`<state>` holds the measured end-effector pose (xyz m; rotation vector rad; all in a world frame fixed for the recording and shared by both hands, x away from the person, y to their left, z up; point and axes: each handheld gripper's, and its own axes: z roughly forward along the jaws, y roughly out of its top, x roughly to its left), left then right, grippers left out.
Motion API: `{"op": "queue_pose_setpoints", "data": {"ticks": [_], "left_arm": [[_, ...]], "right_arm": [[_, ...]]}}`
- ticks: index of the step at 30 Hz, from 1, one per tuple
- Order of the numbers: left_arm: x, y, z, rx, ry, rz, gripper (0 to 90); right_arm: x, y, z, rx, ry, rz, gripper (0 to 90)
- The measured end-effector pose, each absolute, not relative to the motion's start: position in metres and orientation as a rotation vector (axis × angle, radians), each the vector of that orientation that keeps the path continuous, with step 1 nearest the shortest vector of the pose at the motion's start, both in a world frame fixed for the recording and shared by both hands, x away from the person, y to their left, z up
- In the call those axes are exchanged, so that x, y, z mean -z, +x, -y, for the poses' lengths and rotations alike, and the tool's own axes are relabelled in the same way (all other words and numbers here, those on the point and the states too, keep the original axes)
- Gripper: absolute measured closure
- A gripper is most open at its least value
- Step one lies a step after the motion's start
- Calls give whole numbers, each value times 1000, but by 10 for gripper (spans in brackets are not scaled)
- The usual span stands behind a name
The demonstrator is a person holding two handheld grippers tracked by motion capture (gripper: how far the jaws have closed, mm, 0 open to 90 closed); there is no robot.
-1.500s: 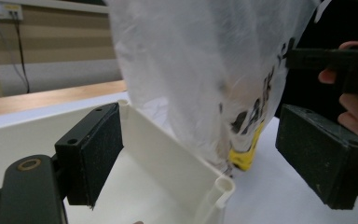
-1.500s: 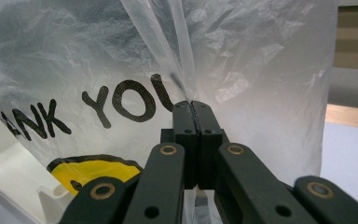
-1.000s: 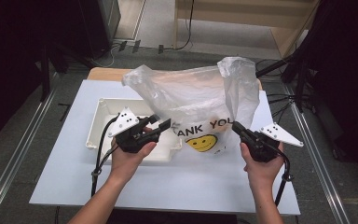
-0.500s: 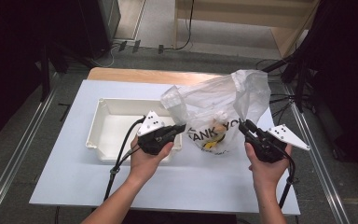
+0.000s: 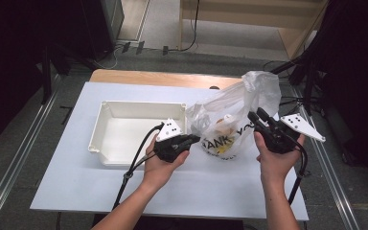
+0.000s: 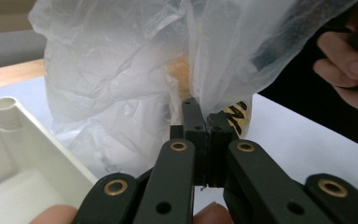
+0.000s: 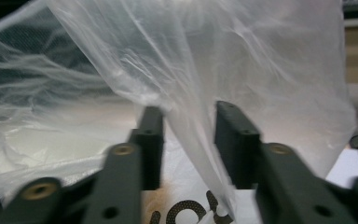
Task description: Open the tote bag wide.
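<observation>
High view: bag on the white table, just right of the tray, between the two grippers. Left gripper at the bag's lower left edge, right gripper at its right side, below the raised handle. Printed front of the bag facing the person, something pale and brownish dimly visible inside.

Left gripper view: jaws pressed together, a fold of bag film pinched between the pads; tray corner at lower left, the other hand beyond the plastic at upper right.

Right gripper view: jaws parted, just been closing, a strip of bag film hanging loose in the gap, pads not pressing on it; black lettering low between the jaws.
</observation>
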<state>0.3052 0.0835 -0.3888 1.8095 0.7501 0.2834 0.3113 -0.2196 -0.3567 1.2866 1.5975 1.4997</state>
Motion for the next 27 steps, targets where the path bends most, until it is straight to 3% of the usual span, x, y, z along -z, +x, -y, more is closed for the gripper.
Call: {"op": "queue_pose_setpoints", "data": {"ticks": [1, 2, 3, 20, 22, 27], "left_arm": [[389, 305, -84, -283, 1810, -750, 900], [391, 305, -82, -275, 1820, -748, 900], [392, 305, -82, -262, 1826, -750, 900], [412, 305, -85, -191, 1853, -834, 900], [412, 306, -87, -192, 1838, -856, 840], [405, 299, -91, -223, 1791, -830, 560]], "right_arm": [[357, 311, 220, -1500, 1287, -1597, 762], [364, 317, 220, -1475, 1316, -1614, 872], [367, 318, 220, -1462, 1324, -1618, 900], [436, 340, 220, -1278, 1512, -1751, 900], [440, 343, 217, -1265, 1516, -1768, 900], [447, 347, 210, -1242, 1518, -1800, 900]]}}
